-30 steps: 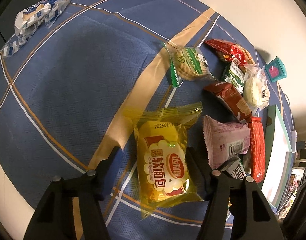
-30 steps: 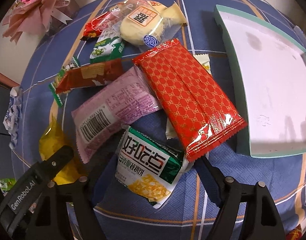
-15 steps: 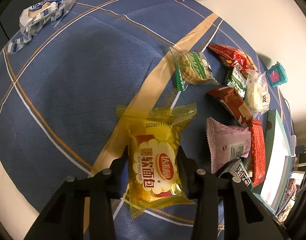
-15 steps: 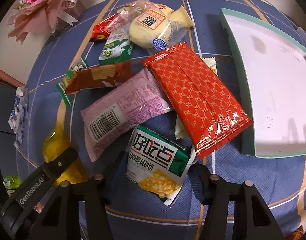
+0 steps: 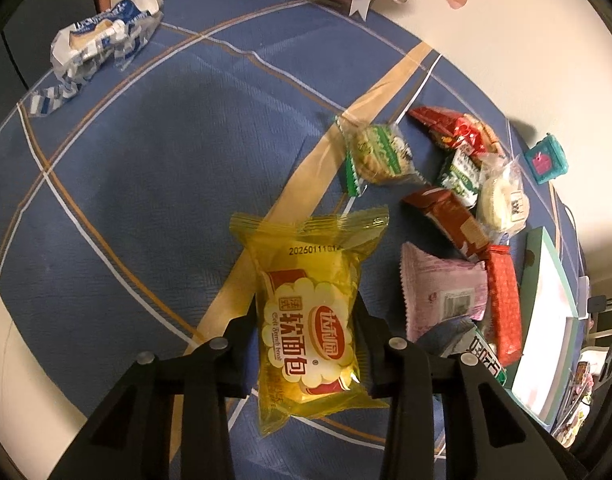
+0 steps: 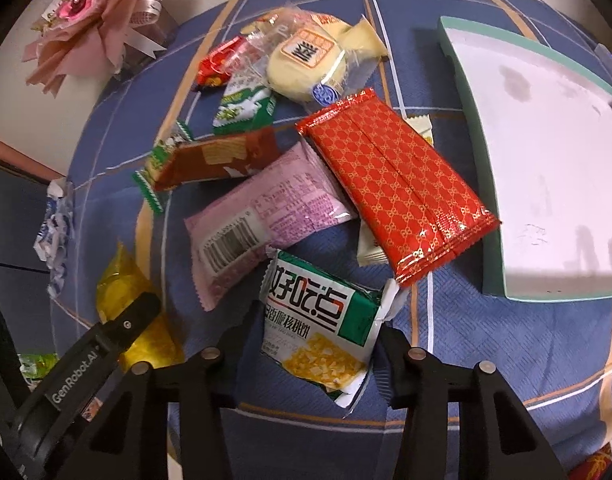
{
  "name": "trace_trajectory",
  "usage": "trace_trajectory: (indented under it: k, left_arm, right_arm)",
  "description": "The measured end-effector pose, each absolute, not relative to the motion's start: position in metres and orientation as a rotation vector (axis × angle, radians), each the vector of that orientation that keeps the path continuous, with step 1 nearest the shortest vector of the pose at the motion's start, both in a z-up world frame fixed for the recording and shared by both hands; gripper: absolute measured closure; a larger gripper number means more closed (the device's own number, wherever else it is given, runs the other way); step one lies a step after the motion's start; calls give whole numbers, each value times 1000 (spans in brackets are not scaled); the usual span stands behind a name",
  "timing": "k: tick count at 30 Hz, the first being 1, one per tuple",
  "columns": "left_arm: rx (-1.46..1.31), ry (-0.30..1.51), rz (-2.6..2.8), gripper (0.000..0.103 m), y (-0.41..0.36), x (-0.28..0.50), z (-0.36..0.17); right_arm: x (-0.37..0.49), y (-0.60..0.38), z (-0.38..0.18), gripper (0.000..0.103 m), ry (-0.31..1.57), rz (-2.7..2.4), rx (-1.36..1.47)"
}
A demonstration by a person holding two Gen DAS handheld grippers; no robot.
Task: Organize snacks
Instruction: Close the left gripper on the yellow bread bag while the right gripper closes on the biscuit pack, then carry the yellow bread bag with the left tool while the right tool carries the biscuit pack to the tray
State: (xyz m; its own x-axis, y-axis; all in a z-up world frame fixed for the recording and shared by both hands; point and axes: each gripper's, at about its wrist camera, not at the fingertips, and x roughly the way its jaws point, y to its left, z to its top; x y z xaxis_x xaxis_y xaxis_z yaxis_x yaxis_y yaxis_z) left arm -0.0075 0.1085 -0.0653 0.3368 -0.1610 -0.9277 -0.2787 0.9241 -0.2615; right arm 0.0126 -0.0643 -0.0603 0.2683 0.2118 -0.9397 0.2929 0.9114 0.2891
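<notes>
1. The left gripper (image 5: 308, 344), pointing steeply down, pinches a yellow bread packet (image 5: 310, 316) by its two long sides; the packet's lower end hangs over the near edge of the blue checked tablecloth (image 5: 154, 184).
2. The right gripper (image 6: 314, 344) is closing on a green-and-white biscuit packet (image 6: 318, 328), both fingers already against its sides, near the cloth's near edge.
3. Just beyond the biscuit packet lie a pink packet (image 6: 266, 216) and a red patterned packet (image 6: 398, 196), the red one overlapping a small cream sachet (image 6: 368, 250).
4. A shallow box with teal walls (image 6: 472, 148) sits along the cloth's right side, its white floor bare; the red packet's corner is just beside its left wall.
5. Farther back, a brown wafer packet (image 6: 214, 160), a green-striped cookie packet (image 5: 380, 154), a small green packet (image 6: 242, 108), a round cake in clear wrap (image 6: 306, 66) and a red candy packet (image 6: 218, 64) crowd together toward the far edge.
6. Seen from the left gripper's camera, the cloth's left half is open, with only a blue-and-white wrapper (image 5: 102, 40) at its far left edge.
7. A pink paper bouquet (image 6: 90, 20) stands off the cloth at the far left corner; a small teal house-shaped box (image 5: 546, 160) sits at the far right edge.
</notes>
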Motion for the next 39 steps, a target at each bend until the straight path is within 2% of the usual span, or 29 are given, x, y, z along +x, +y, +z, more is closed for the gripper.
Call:
trace_trajectory:
  k: [11, 23, 39]
  left_arm:
    - [-406, 1143, 77, 63, 104, -14, -15]
    - [-359, 1098, 20, 63, 61, -2, 24]
    - [-229, 1125, -156, 63, -48, 26, 37]
  right_arm:
    - [-10, -99, -15, 52, 1233, 8, 529]
    - [-33, -163, 31, 52, 1114, -64, 614]
    - [-44, -290, 33, 52, 1000, -381, 816]
